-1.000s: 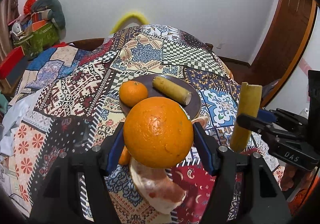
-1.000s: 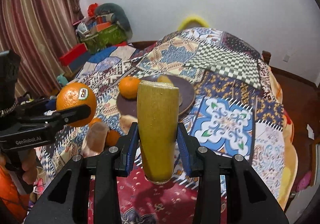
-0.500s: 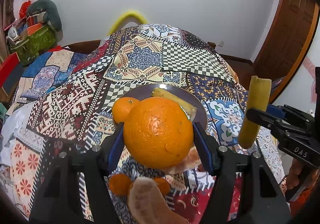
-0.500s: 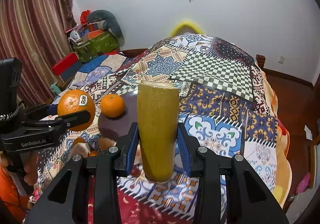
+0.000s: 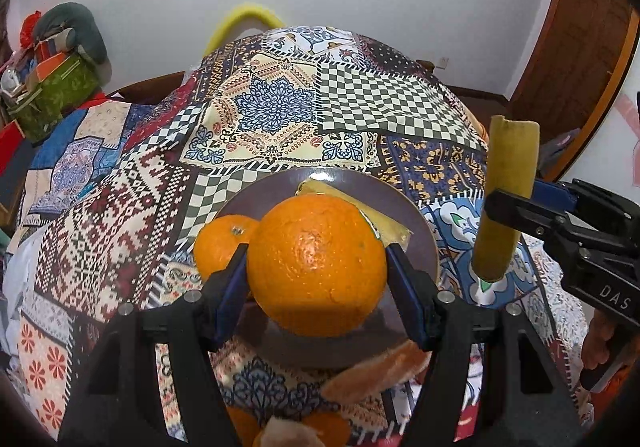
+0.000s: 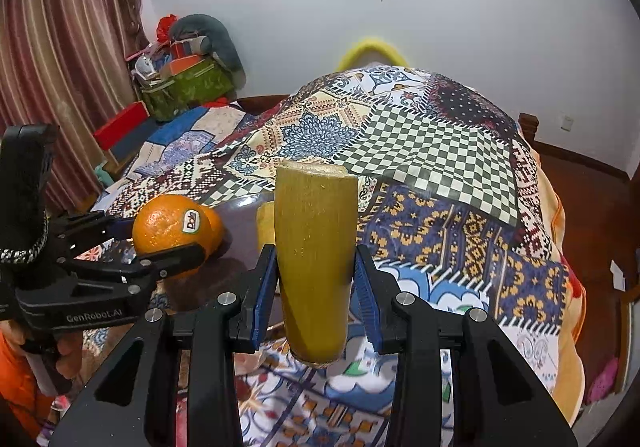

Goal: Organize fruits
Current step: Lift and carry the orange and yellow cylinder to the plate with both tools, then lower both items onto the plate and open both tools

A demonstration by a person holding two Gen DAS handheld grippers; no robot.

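In the left wrist view, a large orange (image 5: 317, 263) is clamped in the left claw (image 5: 316, 275) above a dark plate (image 5: 420, 231) on the patchwork cloth (image 5: 276, 115). A smaller orange (image 5: 218, 243) and a yellow stalk piece (image 5: 384, 221) are seen on the plate, and peel scraps (image 5: 376, 369) near its front rim. "DAS" is read on the right claw (image 5: 516, 203).

In the right wrist view, a cut yellow-green stalk (image 6: 314, 263) is gripped upright by the right claw (image 6: 316, 287), long axis vertical. A "Dole" sticker (image 6: 191, 227) is shown on the held orange (image 6: 170, 225), and "GenRobot.AI" on the left claw (image 6: 160, 247).
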